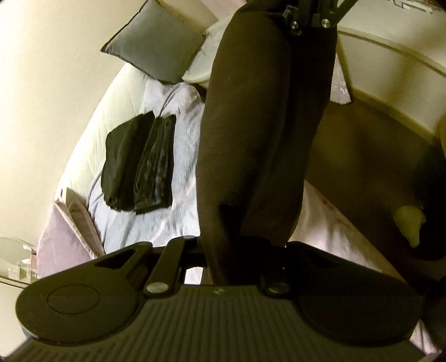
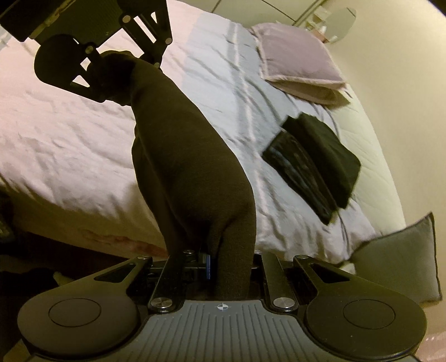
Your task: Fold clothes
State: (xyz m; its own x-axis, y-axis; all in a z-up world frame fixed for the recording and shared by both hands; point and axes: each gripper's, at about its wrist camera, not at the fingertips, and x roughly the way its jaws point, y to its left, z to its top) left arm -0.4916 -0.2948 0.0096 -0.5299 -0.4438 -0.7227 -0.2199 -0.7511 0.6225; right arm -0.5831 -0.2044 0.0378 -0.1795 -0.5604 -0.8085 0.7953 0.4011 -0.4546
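**Brown garment stretched between two grippers above the bed**

A dark brown garment (image 1: pixel 259 125) hangs in the air over the bed (image 2: pixel 69 144), pulled into a long band between the two tools. In the left wrist view the cloth runs from the left gripper (image 1: pixel 220 250) at the bottom of the frame up to the right gripper (image 1: pixel 309 19) at the top, and both ends disappear into the clamps. The right wrist view shows the same span from the other side: the fabric rises out of the right gripper (image 2: pixel 223 264), whose fingers are closed on it, and ends bunched in the left gripper (image 2: pixel 111 78), also clamped onto the cloth.

Beneath the band lies a wrinkled pale sheet (image 2: pixel 223 92). On it, well apart from the held garment, sits a folded stack of black clothes (image 2: pixel 315 164) (two pieces side by side, one with a slight sheen). A lilac pillow (image 2: pixel 298 58) lies beyond the stack, and a grey cushion (image 2: pixel 401 261) lies at the opposite end of the bed, near a white pillow (image 1: pixel 200 61).
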